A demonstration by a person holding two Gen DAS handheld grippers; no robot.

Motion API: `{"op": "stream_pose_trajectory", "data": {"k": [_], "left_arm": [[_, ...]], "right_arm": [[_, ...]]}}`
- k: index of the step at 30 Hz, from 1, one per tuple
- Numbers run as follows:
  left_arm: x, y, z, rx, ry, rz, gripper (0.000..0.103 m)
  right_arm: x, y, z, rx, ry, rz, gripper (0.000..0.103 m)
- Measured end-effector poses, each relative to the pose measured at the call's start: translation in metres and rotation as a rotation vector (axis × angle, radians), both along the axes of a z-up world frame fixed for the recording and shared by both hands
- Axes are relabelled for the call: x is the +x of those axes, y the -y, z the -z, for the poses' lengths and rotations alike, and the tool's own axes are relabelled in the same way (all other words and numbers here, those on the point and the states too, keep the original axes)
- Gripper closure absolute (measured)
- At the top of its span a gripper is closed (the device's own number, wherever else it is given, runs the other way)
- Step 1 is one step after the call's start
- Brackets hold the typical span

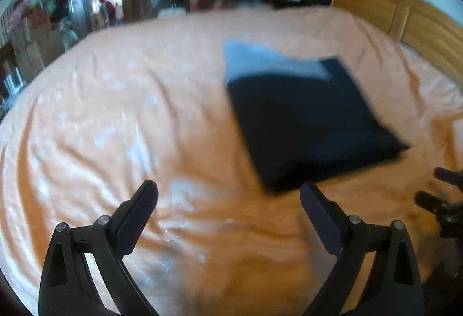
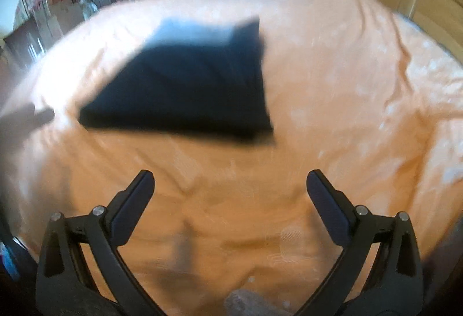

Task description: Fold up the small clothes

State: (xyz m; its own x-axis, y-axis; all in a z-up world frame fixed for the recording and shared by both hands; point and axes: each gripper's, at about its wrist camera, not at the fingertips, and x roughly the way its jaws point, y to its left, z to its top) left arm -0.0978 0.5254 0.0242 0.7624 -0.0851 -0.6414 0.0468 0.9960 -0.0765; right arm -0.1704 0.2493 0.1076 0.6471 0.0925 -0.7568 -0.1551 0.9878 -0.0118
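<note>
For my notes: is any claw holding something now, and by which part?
Nothing is held. The left claw and right claw are open, empty; the folded dark garment lies apart on the bed.

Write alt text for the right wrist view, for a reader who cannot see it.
A folded dark garment lies flat on an orange bedsheet, ahead and to the left of the open, empty right claw. Blurred furniture and clutter fill the background beyond the bed.
</note>
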Motion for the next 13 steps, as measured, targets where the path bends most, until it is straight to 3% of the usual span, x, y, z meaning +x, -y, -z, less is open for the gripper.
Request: {"op": "stream_pose_trajectory", "data": {"k": [6,10,13], "left_arm": [[-0.044,0.012,-0.076,0.009,0.191,0.021,0.003],[-0.067,0.015,-0.12,-0.025,0.275,0.037,0.003],[-0.078,0.017,-0.141,-0.031,0.311,0.041,0.003]], "right_arm": [[-0.022,-0.012,-0.101,0.087,0.194,0.009,0.0],[-0.017,-0.01,-0.126,0.19,0.19,0.002,0.0],[-0.02,-0.014,-0.134,0.179,0.209,-0.005,0.001]]}}
